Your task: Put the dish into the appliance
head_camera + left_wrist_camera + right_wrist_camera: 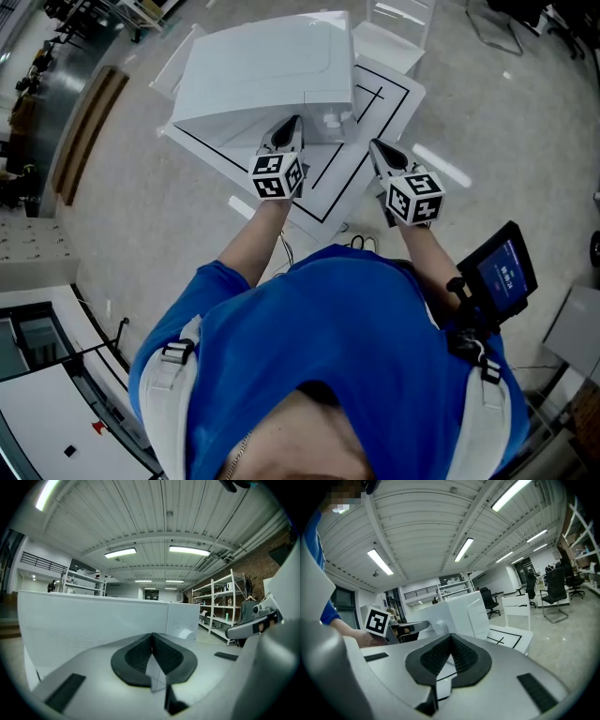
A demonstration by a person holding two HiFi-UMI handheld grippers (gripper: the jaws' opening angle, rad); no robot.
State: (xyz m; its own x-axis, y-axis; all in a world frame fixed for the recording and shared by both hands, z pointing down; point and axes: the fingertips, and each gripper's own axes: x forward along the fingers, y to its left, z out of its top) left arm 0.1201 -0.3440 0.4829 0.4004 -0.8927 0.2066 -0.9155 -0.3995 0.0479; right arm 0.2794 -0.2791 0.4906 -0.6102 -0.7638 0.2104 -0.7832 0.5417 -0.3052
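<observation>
The appliance is a white box with a closed front; it stands on a white board marked with black lines. I see no dish in any view. My left gripper is shut and empty, its tips at the appliance's lower front edge. In the left gripper view the pads of the left gripper meet in front of the appliance's white wall. My right gripper hangs just right of the appliance, also shut on nothing. In the right gripper view the right gripper points at the appliance, which has a small round knob.
A white chair stands behind the board. A small screen hangs at the person's right side. Metal shelves line the brick wall to the right. Office chairs stand farther off on the grey floor.
</observation>
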